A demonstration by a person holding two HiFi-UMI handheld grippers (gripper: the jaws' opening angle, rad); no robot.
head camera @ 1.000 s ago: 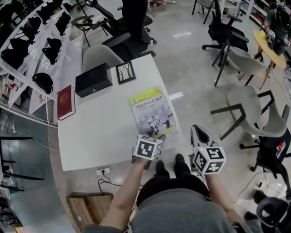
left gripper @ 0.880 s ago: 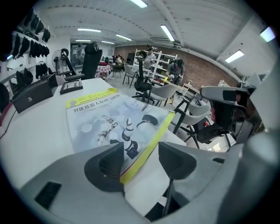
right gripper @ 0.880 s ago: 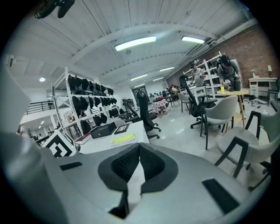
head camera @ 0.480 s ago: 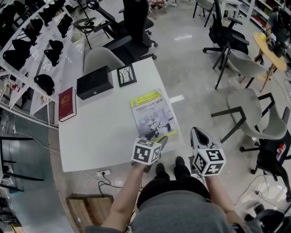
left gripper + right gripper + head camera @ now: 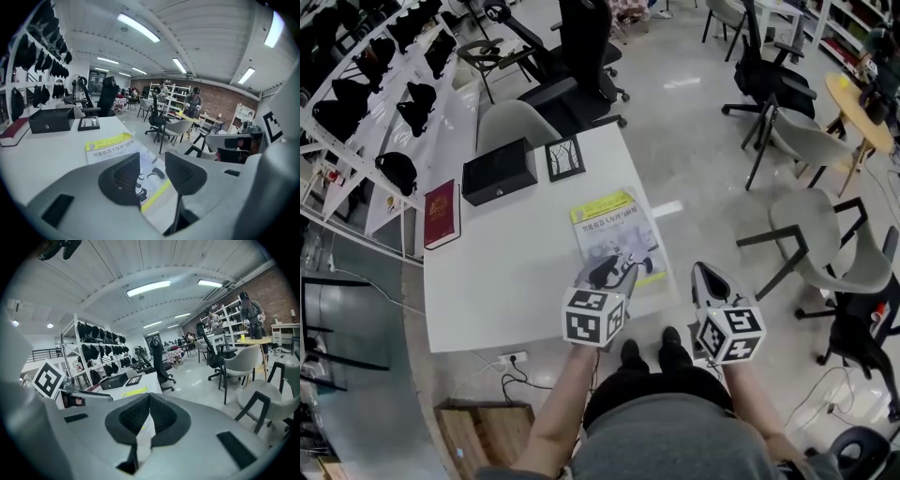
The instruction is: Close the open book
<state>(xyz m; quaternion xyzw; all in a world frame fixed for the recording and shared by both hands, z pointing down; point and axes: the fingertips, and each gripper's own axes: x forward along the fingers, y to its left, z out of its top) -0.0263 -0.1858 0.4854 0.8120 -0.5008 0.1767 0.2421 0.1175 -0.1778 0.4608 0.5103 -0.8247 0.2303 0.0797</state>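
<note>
I've raised the left gripper (image 5: 614, 275) over the book's (image 5: 612, 232) lower edge; jaws just narrowed, apart, empty. Book lies closed, long axis up-frame. Right gripper (image 5: 710, 278) clenched, farther right.

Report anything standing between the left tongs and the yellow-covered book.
Nothing visible does. The left tongs hang over the near end of the book, jaws apart and empty, though they have just been closing. The black box and picture frame lie beyond it.

Open-plan office/lab: swivel chairs (image 5: 584, 37), white table (image 5: 506, 272), gear-laden shelving racks (image 5: 96, 357), brick wall (image 5: 225, 101).
</note>
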